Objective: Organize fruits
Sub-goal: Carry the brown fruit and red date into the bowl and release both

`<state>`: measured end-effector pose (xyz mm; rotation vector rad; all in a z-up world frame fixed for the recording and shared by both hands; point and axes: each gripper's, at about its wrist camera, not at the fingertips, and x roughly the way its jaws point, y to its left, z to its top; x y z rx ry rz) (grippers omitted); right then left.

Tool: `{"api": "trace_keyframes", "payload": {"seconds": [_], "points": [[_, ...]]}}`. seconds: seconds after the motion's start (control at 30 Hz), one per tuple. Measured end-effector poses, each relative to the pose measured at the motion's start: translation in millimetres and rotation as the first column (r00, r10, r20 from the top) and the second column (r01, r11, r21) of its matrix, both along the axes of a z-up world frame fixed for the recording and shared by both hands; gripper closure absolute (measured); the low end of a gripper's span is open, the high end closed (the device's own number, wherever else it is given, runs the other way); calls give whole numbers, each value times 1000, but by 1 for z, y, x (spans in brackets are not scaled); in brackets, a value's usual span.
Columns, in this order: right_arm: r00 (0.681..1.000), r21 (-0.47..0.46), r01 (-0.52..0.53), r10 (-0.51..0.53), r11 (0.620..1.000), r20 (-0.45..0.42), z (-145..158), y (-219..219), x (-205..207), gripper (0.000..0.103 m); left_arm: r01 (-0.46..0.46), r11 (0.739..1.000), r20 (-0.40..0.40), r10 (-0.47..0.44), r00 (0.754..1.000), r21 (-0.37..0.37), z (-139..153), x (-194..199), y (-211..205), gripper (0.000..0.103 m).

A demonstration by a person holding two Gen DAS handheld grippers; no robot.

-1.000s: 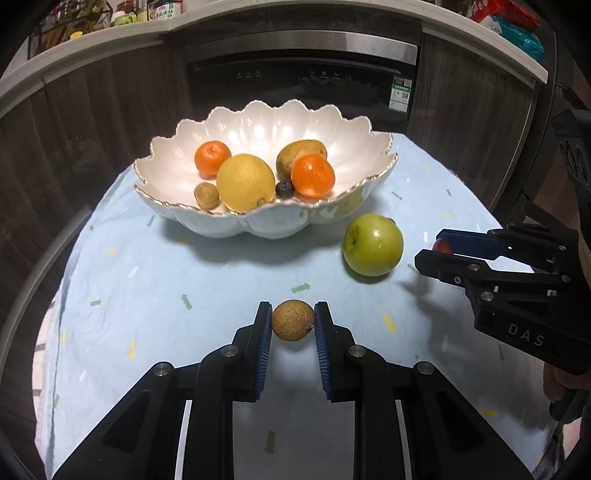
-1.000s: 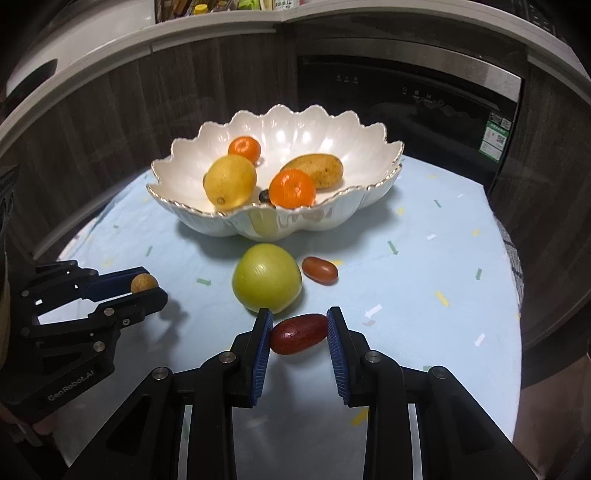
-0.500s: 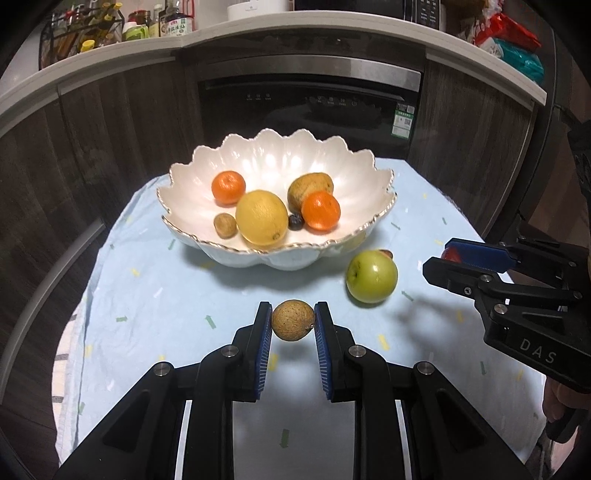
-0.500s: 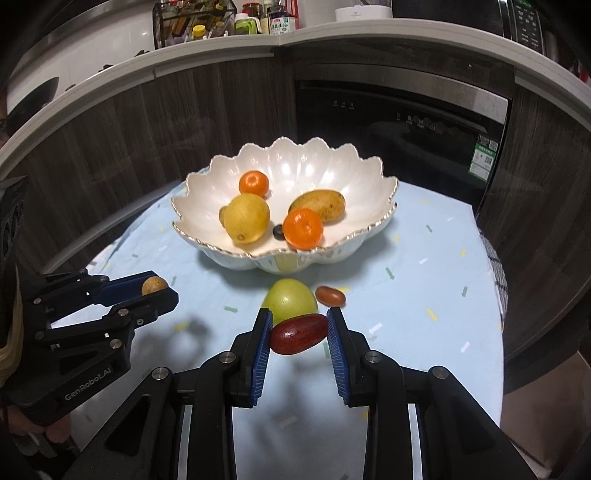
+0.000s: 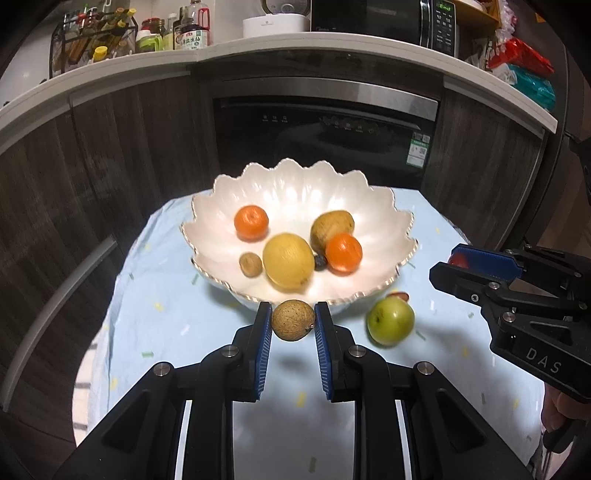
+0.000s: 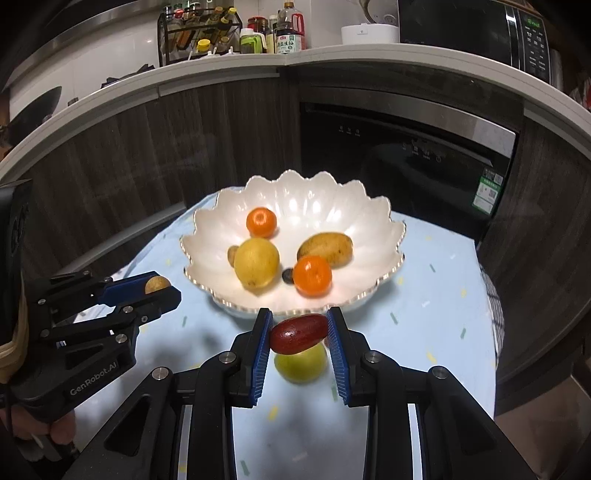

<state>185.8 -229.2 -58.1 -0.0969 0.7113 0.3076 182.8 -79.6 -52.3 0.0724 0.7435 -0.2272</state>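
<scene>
A white scalloped bowl [image 5: 295, 192] [image 6: 303, 195] stands on the light blue table and holds two oranges, a lemon [image 5: 288, 260], a brownish mango [image 5: 331, 226], a small brown fruit and a dark berry. My left gripper [image 5: 293, 320] is shut on a round brown fruit [image 5: 293, 319], held in the air just before the bowl's near rim. My right gripper [image 6: 299, 332] is shut on a dark red oblong fruit [image 6: 298, 332], also raised near the rim. A green apple [image 5: 390, 321] [image 6: 301, 363] and a second red fruit [image 5: 398, 295] lie on the table.
The light blue tablecloth [image 5: 166, 325] covers a round table. Dark cabinets and a built-in oven [image 5: 325, 129] stand behind it. A countertop above carries bottles and a rack [image 6: 207, 33]. The right gripper shows at the right of the left wrist view [image 5: 458, 264].
Both grippers have risen from the table with their fruits and moved back a little, so the bowl now appears lower and smaller. The apple stays on the cloth.
</scene>
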Motion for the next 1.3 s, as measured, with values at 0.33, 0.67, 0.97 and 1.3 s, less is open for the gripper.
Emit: {"api": "trace_keyframes", "payload": {"seconds": [0.33, 0.67, 0.97, 1.3], "points": [[999, 6, 26, -26, 1000, 18, 8, 7, 29, 72, 11, 1000, 17, -11, 1000, 2, 9, 35, 8, 79], [994, -16, 107, -108, 994, -7, 2, 4, 62, 72, -10, 1000, 11, 10, 1000, 5, 6, 74, 13, 79], [986, -43, 162, -163, 986, -30, -7, 3, 84, 72, -24, 1000, -28, 24, 999, 6, -4, 99, 16, 79], [983, -45, 179, -181, 983, -39, -11, 3, 90, 69, -25, 1000, -49, 26, 998, 7, -12, 107, 14, 72]]}}
